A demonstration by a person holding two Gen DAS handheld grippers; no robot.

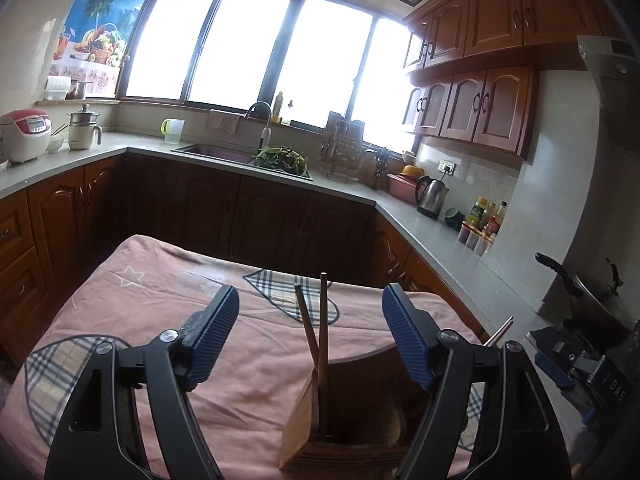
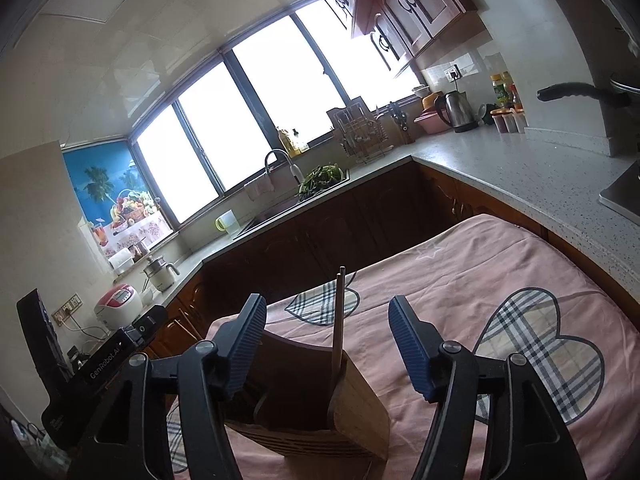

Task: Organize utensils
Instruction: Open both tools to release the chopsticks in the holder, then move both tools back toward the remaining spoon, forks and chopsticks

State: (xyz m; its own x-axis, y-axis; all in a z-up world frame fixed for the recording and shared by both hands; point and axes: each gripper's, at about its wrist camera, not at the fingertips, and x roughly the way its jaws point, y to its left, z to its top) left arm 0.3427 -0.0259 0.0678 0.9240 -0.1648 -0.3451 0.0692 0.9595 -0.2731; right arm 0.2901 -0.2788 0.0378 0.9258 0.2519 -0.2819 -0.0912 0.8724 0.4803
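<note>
Chopsticks (image 1: 316, 332) count two in the left wrist view, both standing in the wooden holder (image 1: 316, 432), crossed low and leaning apart at the tips; the right wrist view shows them lined up as one stick (image 2: 339, 320) rising from a corner of the same holder (image 2: 352, 408). One holder, sitting on the pink cloth (image 1: 160, 292) that covers the table, with plaid heart patches and a star outline on it. Left gripper (image 1: 310, 332): jaws spread wide, pads clear of everything, chopsticks standing in the gap but untouched. Right gripper (image 2: 328, 340): jaws also spread, nothing pinched, stick between the pads with space on both sides. One metal rod tip (image 1: 500, 330) pokes up just right of the left gripper's right finger; can't tell what it belongs to. Part of the right gripper shows at the right edge of the left view, so the two units sit side by side over the holder. Background count: one sink (image 1: 216, 152) with one pile of greens (image 1: 282, 158) beside it, one steel kettle (image 1: 432, 196), one rice cooker (image 1: 24, 132), one small electric pot (image 1: 84, 128), one clear jug (image 1: 174, 130), one dish rack (image 1: 340, 148), four window panes (image 1: 256, 48).
</note>
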